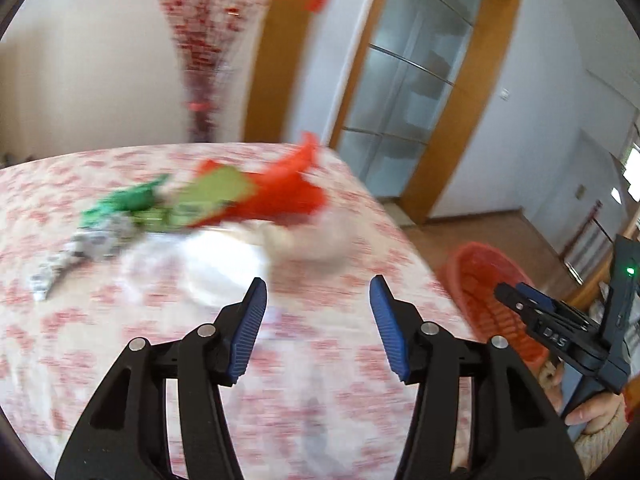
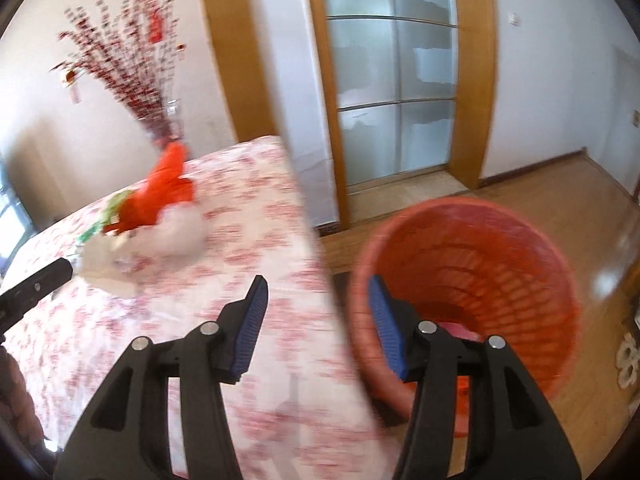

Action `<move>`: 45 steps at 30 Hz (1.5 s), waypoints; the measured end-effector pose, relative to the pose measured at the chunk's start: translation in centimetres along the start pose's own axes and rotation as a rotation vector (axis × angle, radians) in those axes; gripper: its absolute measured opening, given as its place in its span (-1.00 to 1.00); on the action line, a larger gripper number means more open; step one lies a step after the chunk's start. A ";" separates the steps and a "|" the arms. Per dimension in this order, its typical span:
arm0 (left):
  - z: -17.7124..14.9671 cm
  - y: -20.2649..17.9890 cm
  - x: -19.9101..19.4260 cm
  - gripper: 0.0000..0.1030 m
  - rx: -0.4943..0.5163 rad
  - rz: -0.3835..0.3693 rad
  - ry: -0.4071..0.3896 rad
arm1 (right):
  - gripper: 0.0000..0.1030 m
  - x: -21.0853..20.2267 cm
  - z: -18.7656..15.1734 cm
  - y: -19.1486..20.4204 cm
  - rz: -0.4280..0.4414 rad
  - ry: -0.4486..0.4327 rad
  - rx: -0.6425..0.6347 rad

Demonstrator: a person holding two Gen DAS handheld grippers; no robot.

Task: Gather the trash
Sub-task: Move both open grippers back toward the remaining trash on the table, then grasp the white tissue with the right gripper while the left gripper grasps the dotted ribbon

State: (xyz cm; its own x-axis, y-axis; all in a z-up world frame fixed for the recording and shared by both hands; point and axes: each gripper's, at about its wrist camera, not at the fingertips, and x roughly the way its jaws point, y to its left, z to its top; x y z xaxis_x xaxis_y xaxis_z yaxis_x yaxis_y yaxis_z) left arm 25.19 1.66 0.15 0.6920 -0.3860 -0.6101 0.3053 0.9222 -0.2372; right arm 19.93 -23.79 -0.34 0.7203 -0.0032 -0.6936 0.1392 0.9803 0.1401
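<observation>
Table (image 1: 100, 360): flat top under a pink-and-white floral cloth, serving as landmark. Trash heap (image 1: 208, 216) on its far part: crumpled red plastic bag (image 1: 288, 192), green foil wrappers (image 1: 132, 200), silvery printed wrapper (image 1: 92, 246), soft white wad (image 1: 304, 240), all motion-blurred. Bin (image 2: 472, 280): round orange-red lattice plastic basket on the wood floor just off the table's right edge. Left gripper (image 1: 318, 292): black arms, ribbed blue pads, jaws apart and empty above the cloth. Right gripper (image 2: 318, 292): same build, jaws apart, empty, straddling the table edge and bin rim.
</observation>
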 end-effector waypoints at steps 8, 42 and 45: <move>-0.8 11.2 -1.9 0.06 -0.121 0.196 -0.009 | -0.04 1.4 0.1 10.2 0.181 0.038 -0.109; 1.8 21.4 4.5 0.21 -0.220 0.328 0.098 | -0.86 1.4 -0.8 15.0 0.218 0.078 -0.181; 2.1 22.1 5.7 0.21 -0.217 0.351 0.121 | -0.86 1.2 -0.8 13.4 0.201 0.080 -0.157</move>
State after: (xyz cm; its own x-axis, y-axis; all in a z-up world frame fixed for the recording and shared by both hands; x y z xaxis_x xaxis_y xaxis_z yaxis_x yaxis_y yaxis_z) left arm 37.32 19.81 -6.98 0.6436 -0.0547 -0.7634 -0.0881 0.9855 -0.1448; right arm 22.08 -10.51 0.16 0.6662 0.2046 -0.7171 -0.1131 0.9782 0.1741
